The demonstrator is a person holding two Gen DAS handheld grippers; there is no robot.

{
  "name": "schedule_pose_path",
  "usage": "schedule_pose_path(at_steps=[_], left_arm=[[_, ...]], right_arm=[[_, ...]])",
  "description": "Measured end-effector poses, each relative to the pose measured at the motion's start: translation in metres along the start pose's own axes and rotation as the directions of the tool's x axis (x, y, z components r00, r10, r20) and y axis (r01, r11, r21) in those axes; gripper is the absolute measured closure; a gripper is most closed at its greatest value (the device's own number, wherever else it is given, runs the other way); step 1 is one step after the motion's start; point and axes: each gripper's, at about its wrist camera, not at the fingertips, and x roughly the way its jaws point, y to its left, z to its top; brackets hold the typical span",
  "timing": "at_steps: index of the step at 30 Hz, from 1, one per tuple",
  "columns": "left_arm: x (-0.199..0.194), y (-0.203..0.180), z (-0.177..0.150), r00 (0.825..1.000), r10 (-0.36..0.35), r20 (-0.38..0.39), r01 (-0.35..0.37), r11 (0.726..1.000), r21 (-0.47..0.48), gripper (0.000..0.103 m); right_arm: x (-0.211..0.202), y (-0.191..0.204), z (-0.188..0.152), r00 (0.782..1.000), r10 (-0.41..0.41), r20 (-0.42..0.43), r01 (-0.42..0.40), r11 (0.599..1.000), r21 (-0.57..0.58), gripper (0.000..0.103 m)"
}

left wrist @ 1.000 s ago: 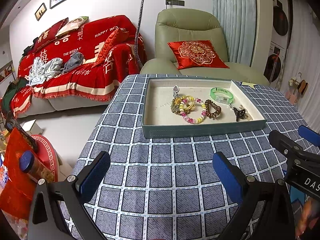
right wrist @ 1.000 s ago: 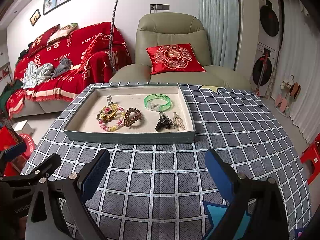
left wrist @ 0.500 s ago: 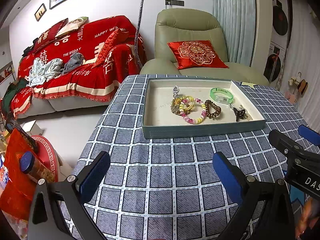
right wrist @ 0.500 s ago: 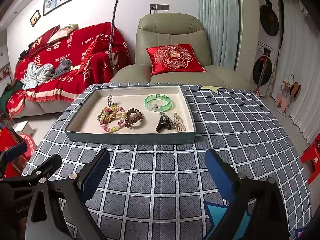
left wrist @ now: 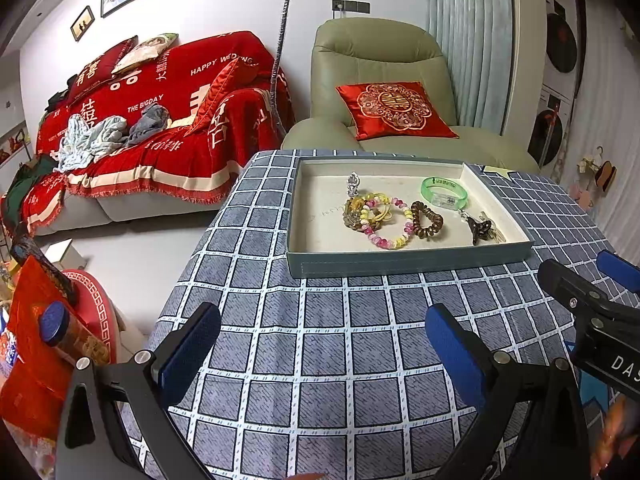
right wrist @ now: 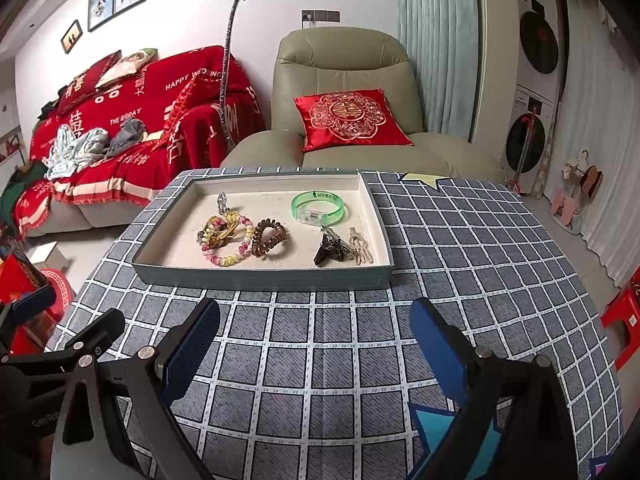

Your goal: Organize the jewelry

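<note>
- Checked tablecloth [right wrist: 320,360] over table, sofa behind; tray [right wrist: 260,276] at far side holding all jewelry.
- Left gripper [left wrist: 320,344] and right gripper [right wrist: 316,340] spread wide, empty, short of tray.
- Beaded bracelet [right wrist: 236,248] overlapping gold pieces; risk of lifting several together.
- Hair clip [right wrist: 330,250] touching pins; likely snag.
</note>
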Motion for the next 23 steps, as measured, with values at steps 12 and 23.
schedule_pose_path(at_steps=[12,23], left_arm=[[0.0009,0.0059,0.0005,1.0,0.003,-0.003,-0.003,1.0,0.002,0.0],[0.0,0.0072,0.0004,1.0,-0.011,0.006,0.011,1.0,-0.002,0.0]], right_arm=[[0.0,0.0002,-0.0003,1.0,0.0,0.0,0.0,1.0,0.001,0.006],[-0.0007,0.001,-0.0001,1.0,0.001,-0.001,-0.001,1.0,0.0,0.006]])
